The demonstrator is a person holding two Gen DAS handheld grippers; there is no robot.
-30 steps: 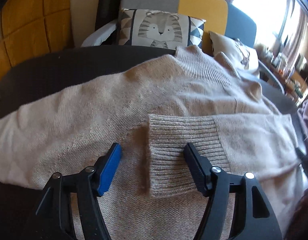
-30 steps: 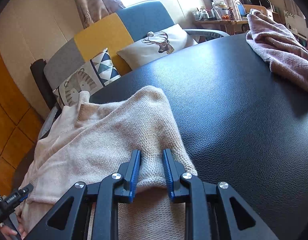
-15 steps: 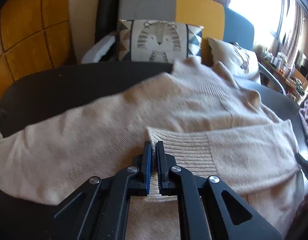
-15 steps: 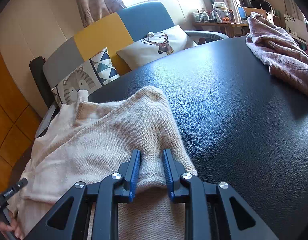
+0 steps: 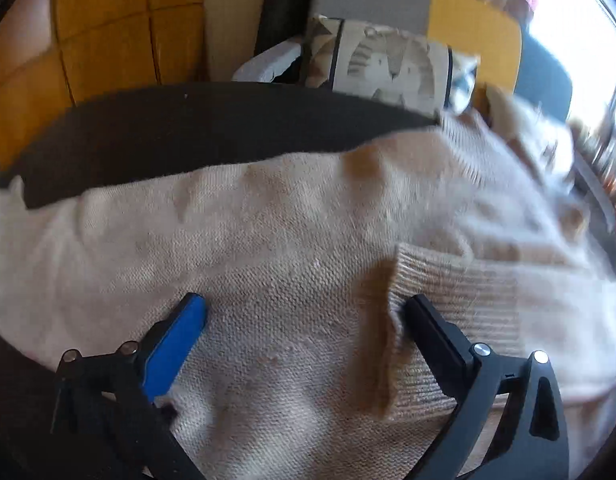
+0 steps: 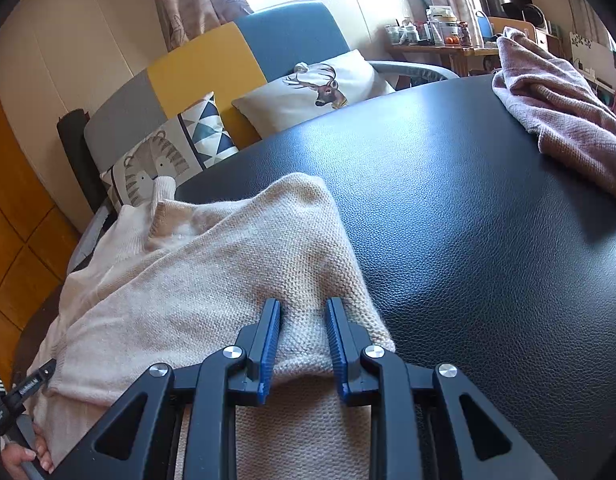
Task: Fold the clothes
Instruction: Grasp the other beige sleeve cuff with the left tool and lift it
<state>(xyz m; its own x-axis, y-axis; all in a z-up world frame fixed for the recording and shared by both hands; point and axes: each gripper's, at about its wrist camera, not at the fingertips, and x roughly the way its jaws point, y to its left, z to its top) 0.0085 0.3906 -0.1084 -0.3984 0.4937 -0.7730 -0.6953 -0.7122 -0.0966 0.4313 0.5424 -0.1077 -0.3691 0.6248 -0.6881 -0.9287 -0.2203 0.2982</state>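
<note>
A beige knit sweater (image 5: 268, 232) lies spread on the black table (image 5: 188, 132). One sleeve is folded across its body, with the ribbed cuff (image 5: 439, 292) lying by my left gripper's right finger. My left gripper (image 5: 304, 320) is open just above the sweater's body and holds nothing. In the right wrist view the sweater (image 6: 212, 264) lies at the left of the table. My right gripper (image 6: 302, 320) is shut on a fold of the sweater's edge, the knit bunched between its blue pads.
A pink knit garment (image 6: 563, 108) lies at the far right of the black table (image 6: 487, 208). A sofa with a tiger cushion (image 5: 391, 68) and a deer cushion (image 6: 323, 88) stands behind the table. A cluttered side table (image 6: 439, 36) stands at the back right.
My left gripper, shut on the ribbed cuff half a second ago, has opened, let it go and shifted left. My right gripper keeps its hold on the sweater's edge.
</note>
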